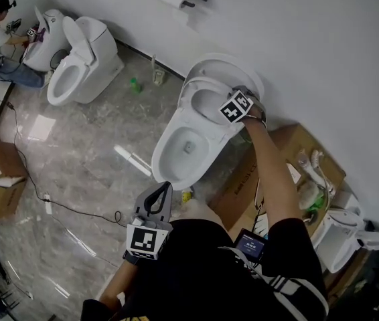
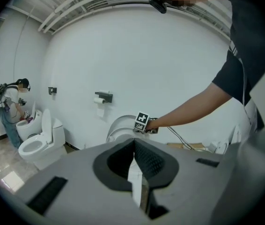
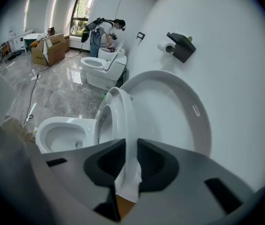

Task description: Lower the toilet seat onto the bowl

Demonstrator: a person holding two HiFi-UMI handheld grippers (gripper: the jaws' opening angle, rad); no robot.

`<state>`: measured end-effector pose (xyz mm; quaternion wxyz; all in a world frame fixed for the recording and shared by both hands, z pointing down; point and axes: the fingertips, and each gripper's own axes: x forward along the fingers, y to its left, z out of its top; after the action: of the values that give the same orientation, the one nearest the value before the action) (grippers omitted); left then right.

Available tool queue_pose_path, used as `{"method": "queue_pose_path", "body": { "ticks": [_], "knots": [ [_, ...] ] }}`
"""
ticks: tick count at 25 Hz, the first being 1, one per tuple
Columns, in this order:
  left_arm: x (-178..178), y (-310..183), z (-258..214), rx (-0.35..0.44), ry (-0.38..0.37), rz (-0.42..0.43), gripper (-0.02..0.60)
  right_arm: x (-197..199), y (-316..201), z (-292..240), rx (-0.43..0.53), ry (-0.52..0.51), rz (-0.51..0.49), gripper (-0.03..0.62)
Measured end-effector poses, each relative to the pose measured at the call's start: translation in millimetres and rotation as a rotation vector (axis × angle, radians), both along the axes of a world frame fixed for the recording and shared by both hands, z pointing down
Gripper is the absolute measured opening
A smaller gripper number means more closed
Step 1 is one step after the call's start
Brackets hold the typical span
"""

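White porcelain bowl point(image 1: 165, 154) stands open on the floor by the wall. Its lid point(image 1: 238, 69) leans back, and the seat point(image 3: 122, 109) stands upright just in front of it. Your right gripper point(image 3: 129, 143) is closed on the seat's top rim, apparently pinching it so you can swing it down. Your left gripper point(image 2: 134, 143) hangs idle, jaws together and empty.

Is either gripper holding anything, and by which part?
The right gripper grips the raised white plastic toilet seat by its upper rim, between its jaws. The left gripper holds nothing; its jaws are together.
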<state>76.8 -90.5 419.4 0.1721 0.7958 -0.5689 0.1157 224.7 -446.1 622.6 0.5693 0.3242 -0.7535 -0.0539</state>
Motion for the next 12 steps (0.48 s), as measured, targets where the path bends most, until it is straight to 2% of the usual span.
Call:
{"method": "queue_pose_path", "body": {
  "ticks": [6, 12],
  "knots": [
    [-3.4, -16.7, -6.7, 0.027, -0.007, 0.019, 0.012, 0.7, 3.4, 0.5, -0.032, 0.048, 0.021, 0.063],
    [-2.7, -28.5, 0.4, -0.002, 0.03, 0.008, 0.012, -5.7, 16.3, -1.1, -0.054, 0.049, 0.01, 0.066]
  ]
}}
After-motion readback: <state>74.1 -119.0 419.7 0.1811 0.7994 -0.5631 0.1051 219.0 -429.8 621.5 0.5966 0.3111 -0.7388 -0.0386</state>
